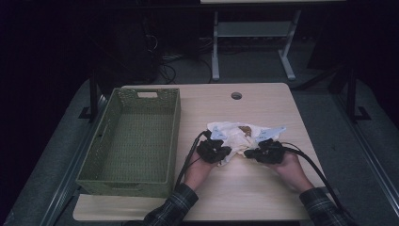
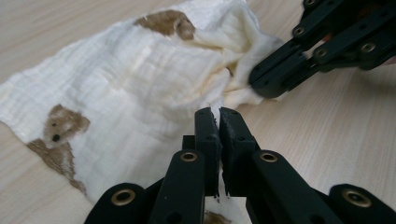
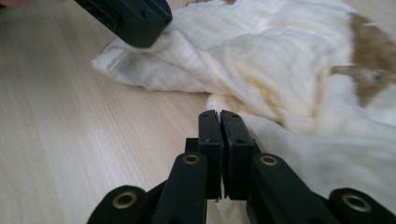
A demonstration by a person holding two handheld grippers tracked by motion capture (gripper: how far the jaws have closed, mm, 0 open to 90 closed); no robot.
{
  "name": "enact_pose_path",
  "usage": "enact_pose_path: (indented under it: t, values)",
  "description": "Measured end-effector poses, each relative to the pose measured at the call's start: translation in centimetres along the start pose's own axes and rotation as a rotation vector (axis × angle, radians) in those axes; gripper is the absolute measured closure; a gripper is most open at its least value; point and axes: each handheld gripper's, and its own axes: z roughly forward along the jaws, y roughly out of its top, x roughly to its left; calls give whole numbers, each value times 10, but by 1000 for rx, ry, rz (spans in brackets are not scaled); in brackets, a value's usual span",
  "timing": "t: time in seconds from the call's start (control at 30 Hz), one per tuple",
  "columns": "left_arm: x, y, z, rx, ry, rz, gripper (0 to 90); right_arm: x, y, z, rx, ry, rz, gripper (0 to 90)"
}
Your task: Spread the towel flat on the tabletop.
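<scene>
Both jaws pinched shut: left gripper [image 2: 218, 112] and right gripper [image 3: 218, 113] each apparently nipping the crumpled cream bear-print muslin cloth [image 2: 140, 93].

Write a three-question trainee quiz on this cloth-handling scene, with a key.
1. True or false: the green basket holds the cloth.
2. Which printed mark does the cloth carry? A) brown bears B) blue stripes C) red dots
3. Fill in: both grippers are shut on the ____.

Key:
1. False; the cloth lies on the wooden table, right of the basket.
2. A.
3. Cloth; the left gripper and the right gripper each pinch its near edge.
</scene>
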Motion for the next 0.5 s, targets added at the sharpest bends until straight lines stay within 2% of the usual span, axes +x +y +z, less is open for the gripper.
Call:
enact_pose_path:
  t: [0.17, 0.33, 0.37, 0.47, 0.5]
  values:
    - [2, 2, -7, -23, 13, -5, 860, -9, -10, -25, -35, -8, 38, 871]
    - [6, 1, -9, -16, 37, -17, 860, -23, -21, -50, -58, -34, 65, 870]
    - [7, 1, -9, -16, 38, -18, 860, -27, -26, -59, -77, -42, 85, 870]
    - [8, 1, -9, -17, 43, -21, 860, -33, -32, -65, -84, -56, 96, 870]
    - [8, 0, -9, -14, 49, -27, 860, -39, -38, -72, -94, -66, 120, 869]
